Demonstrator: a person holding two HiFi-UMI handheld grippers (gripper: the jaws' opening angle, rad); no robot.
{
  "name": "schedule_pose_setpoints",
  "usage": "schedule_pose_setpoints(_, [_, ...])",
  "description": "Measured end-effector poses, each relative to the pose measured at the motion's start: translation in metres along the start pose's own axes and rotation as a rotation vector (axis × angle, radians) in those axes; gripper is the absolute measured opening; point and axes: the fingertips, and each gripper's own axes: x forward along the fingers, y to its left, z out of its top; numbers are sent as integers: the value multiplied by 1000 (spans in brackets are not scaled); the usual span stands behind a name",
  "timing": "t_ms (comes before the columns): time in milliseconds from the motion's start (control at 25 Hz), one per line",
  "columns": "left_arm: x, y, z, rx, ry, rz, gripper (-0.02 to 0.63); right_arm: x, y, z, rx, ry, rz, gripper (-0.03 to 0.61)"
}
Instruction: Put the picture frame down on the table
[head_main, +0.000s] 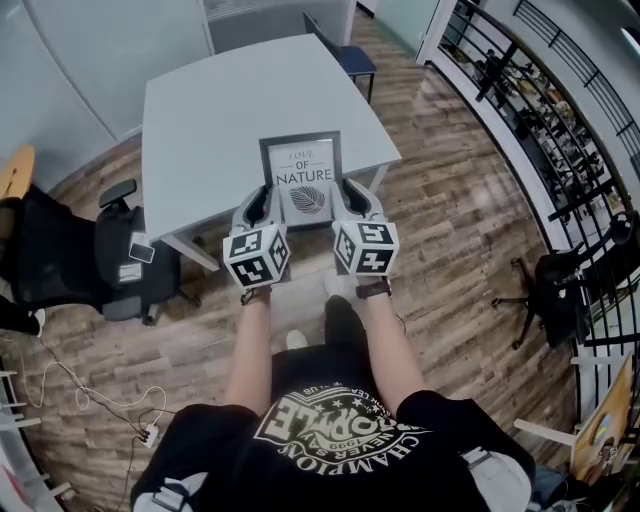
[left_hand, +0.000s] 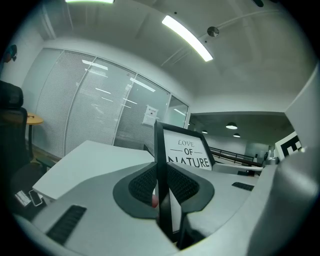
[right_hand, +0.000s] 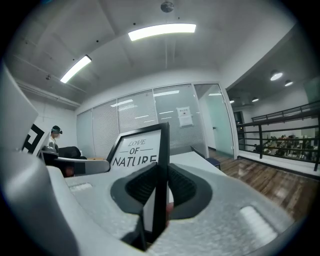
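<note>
A black picture frame (head_main: 302, 175) with a white print reading "LOVE OF NATURE" is held upright between both grippers over the near edge of the light grey table (head_main: 230, 110). My left gripper (head_main: 268, 205) is shut on the frame's left edge (left_hand: 161, 170). My right gripper (head_main: 342, 200) is shut on its right edge (right_hand: 161, 175). Each gripper view shows the black pads pressed against the thin frame side, with the print (left_hand: 187, 152) (right_hand: 135, 150) angled away. Whether the frame's bottom touches the table is hidden.
A black office chair (head_main: 110, 250) with a phone on it stands left of the table. A blue chair (head_main: 350, 60) is at the far side. A black railing (head_main: 540, 110) runs along the right. Cables (head_main: 100, 400) lie on the wooden floor.
</note>
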Motion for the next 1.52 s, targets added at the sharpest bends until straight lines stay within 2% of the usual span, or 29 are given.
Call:
schedule_pose_setpoints(200, [48, -7, 1, 4, 14, 20, 67, 37, -37, 3, 29, 11, 16, 64])
schedule_pose_setpoints(600, [181, -11, 51, 7, -25, 74, 69, 161, -115, 54, 33, -16, 76, 64])
schedule_pose_setpoints(760, [223, -12, 58, -9, -28, 95, 69, 194, -140, 64, 14, 0, 98, 64])
schedule_pose_setpoints(960, [259, -23, 50, 6, -12, 118, 69, 218, -173, 59, 27, 31, 118, 64])
schedule_pose_setpoints(1160, [288, -16, 41, 8, 20, 133, 69, 245, -189, 45, 48, 59, 131, 64])
schedule_pose_setpoints(1520, [363, -1, 32, -6, 87, 94, 69, 302, -226, 35, 68, 101, 77, 64])
